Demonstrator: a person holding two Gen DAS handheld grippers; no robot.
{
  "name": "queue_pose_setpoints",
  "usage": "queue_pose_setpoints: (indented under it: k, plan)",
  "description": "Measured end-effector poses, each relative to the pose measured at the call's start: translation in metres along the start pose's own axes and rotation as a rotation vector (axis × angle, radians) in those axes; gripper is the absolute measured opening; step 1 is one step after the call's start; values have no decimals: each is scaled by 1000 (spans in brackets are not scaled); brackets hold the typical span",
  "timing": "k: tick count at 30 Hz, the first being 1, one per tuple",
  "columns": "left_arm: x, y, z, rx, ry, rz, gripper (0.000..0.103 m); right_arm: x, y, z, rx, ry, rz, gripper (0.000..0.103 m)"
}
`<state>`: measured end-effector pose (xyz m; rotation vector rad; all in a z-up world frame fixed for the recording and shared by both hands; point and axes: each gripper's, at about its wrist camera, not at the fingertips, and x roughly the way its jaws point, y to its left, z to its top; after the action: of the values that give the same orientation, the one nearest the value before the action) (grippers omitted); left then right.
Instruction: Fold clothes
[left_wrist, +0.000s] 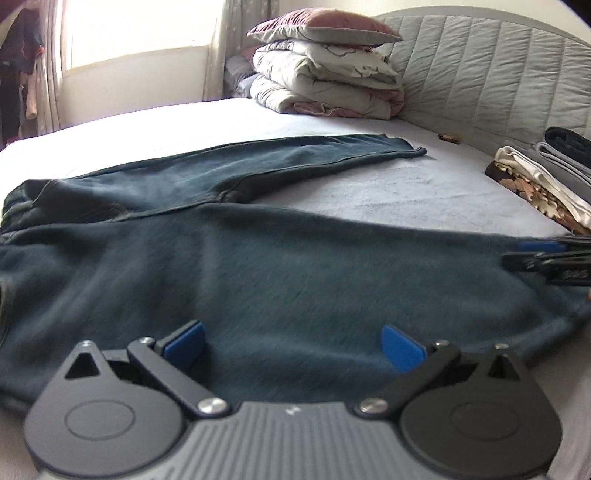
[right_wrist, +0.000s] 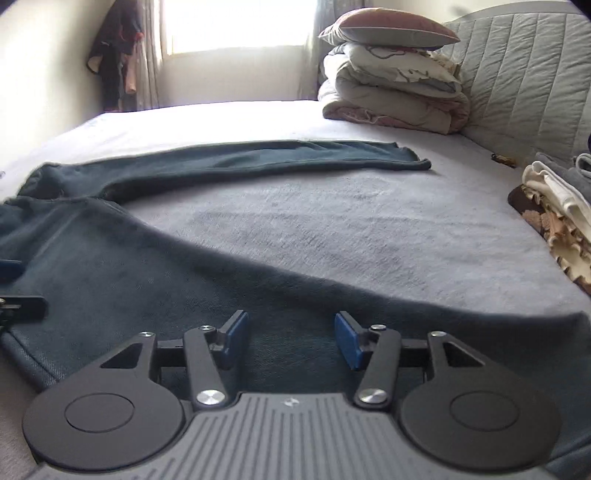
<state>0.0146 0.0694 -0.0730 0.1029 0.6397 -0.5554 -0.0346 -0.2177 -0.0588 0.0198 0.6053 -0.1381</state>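
A pair of dark teal trousers (left_wrist: 258, 266) lies flat on the bed, its legs spread in a V. The far leg (right_wrist: 295, 158) stretches right toward the headboard. The near leg (right_wrist: 147, 280) runs across the front, under both grippers. My left gripper (left_wrist: 293, 345) hovers low over the near leg with its blue pads wide apart and nothing gripped. My right gripper (right_wrist: 291, 338) is open over the same leg near its hem, and no cloth is pinched between its pads. Each gripper shows at the edge of the other view: the right gripper (left_wrist: 528, 253), the left gripper (right_wrist: 18, 286).
A pile of folded duvets with a pillow on top (left_wrist: 325, 74) stands at the bed's far end beside the quilted headboard (left_wrist: 480, 66). Folded clothes (right_wrist: 554, 206) are stacked at the right edge. Bare sheet (right_wrist: 332, 221) lies between the trouser legs. Garments (right_wrist: 118, 55) hang by the window.
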Motion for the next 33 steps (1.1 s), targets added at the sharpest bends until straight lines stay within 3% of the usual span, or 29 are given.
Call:
queue_pose_setpoints:
  k: [5,11,14,18,23,28,33]
  plan:
    - [-15,-2,-12,17,-2,-7,103,-19,-34,-18,71,-27,14,58]
    - [-24,2,1,14,11,-30,103,-56,-69,-43,115,-31,-89,58]
    - [-25,-2,12,4,-32,-56,103,-59,-63,-36,117,-15,-108,58]
    - [-15,-7,21,3,-56,-66,103,-54,-36,-20,61,-31,-47,58]
    - [3,-3,12,10,38,-4,103,-36,-1,-13,26,-17,4,58]
    - [-8,2,12,30,88,43,103,-35,0,-29,32,-26,-8,62]
    - [-18,15,35,-26,171,173,103,-40,3,-10,-26,-13,1,63]
